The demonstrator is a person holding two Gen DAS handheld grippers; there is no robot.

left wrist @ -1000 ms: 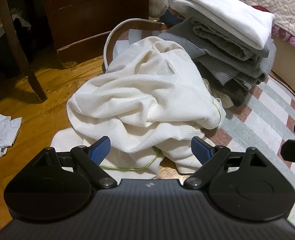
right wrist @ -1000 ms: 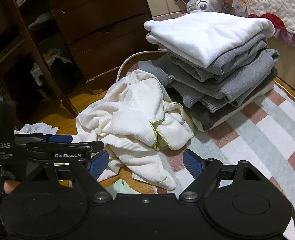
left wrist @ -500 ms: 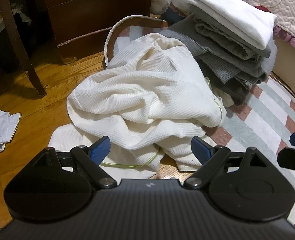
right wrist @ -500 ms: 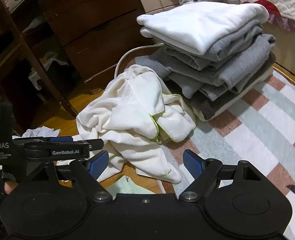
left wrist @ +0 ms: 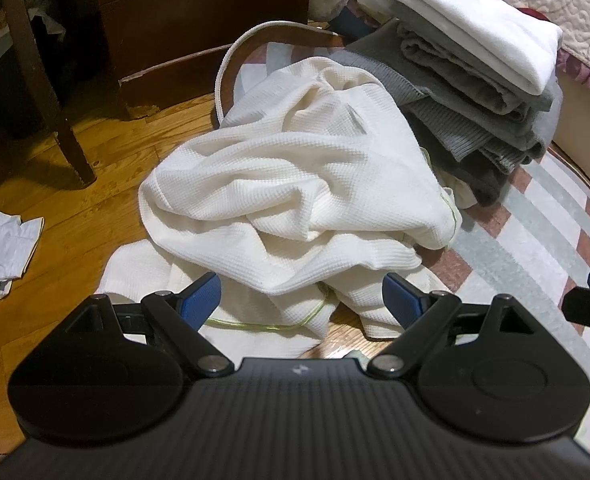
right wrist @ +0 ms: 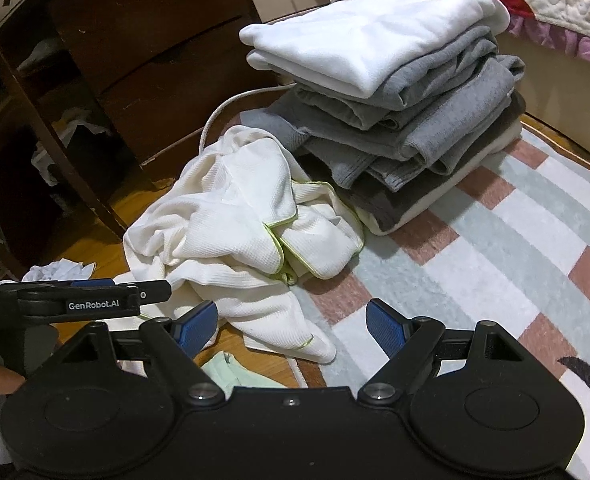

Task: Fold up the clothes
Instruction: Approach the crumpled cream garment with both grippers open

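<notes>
Both grippers, left [left wrist: 301, 300] & right [right wrist: 293, 322], jaws spread wide, nothing gripped, poised over crumpled cream garment [left wrist: 295, 200] heaped on floor by the folded stack [right wrist: 395, 112], prob picking a hem.

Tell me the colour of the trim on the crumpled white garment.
Lime green trim edges the garment; it shows best in the right wrist view.

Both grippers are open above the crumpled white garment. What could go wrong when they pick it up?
1. The crumpled white garment lies in many layers, so the open left gripper may pinch several folds at once.
2. It lies against the folded stack; pulling could drag or topple the stack.
3. The right gripper might catch the mint cloth lying nearby.
</notes>
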